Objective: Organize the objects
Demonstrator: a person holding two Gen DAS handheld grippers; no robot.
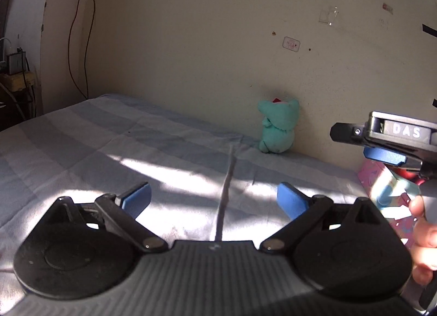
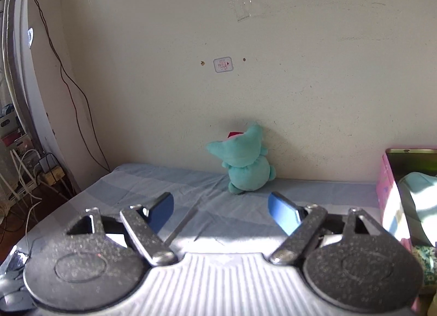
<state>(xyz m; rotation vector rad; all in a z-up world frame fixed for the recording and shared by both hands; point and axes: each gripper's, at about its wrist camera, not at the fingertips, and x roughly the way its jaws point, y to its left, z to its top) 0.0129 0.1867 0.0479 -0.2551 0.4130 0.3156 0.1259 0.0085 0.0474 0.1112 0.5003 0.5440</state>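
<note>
Both handheld grippers fill the lower part of their own views, each with black linkage arms and blue pads. Nearest the left camera, the left gripper point(image 1: 213, 201) has its jaws spread wide with nothing between them, hovering above a bed. Seen from its own camera, the right gripper point(image 2: 220, 210) is likewise spread wide and holds nothing. From the left view, its body appears at the right edge, with the person's fingers point(image 1: 422, 234) wrapped around the handle.

Beneath both grippers lies the bed's blue-and-grey striped sheet point(image 1: 109, 141), lit by a bright patch of sun. Behind it rises a cream wall point(image 2: 300, 83). At the right edge stands a pink tin box point(image 2: 390, 206), open, with a pale teal item inside. A teal plush toy point(image 2: 244, 164) sits upright at the far edge of the bed, touching the wall, well apart from both grippers. A small stamp-like sticker point(image 2: 223, 64) is stuck on the wall above it.
</note>
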